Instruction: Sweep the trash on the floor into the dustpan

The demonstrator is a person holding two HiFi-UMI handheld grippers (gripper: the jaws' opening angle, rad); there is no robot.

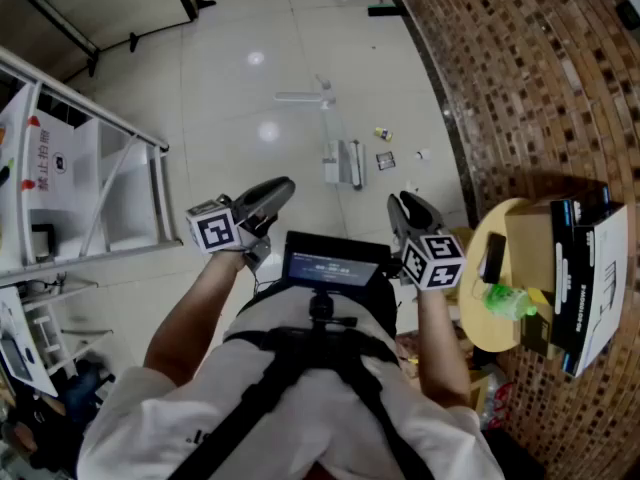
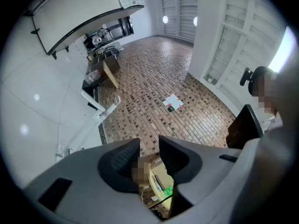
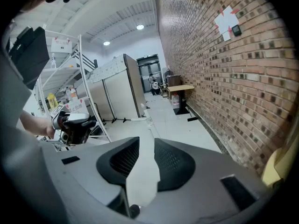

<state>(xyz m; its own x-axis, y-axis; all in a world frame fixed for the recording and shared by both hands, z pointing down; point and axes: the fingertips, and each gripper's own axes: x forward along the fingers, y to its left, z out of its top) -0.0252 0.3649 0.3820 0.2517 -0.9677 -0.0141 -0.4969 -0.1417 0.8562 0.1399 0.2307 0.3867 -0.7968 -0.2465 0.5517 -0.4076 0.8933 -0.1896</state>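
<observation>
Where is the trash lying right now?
In the head view, a few small scraps lie on the pale tiled floor at upper middle, just right of the white dustpan and near the foot of the brick wall.

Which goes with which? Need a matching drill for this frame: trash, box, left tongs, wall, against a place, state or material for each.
Things:
1. trash
2. box
3. left tongs
4. wall

Matches:
a. open, empty
b. brick
c. on the floor
d. on the yellow table

Pairs: 1-c, 2-d, 3-a, 4-b.
</observation>
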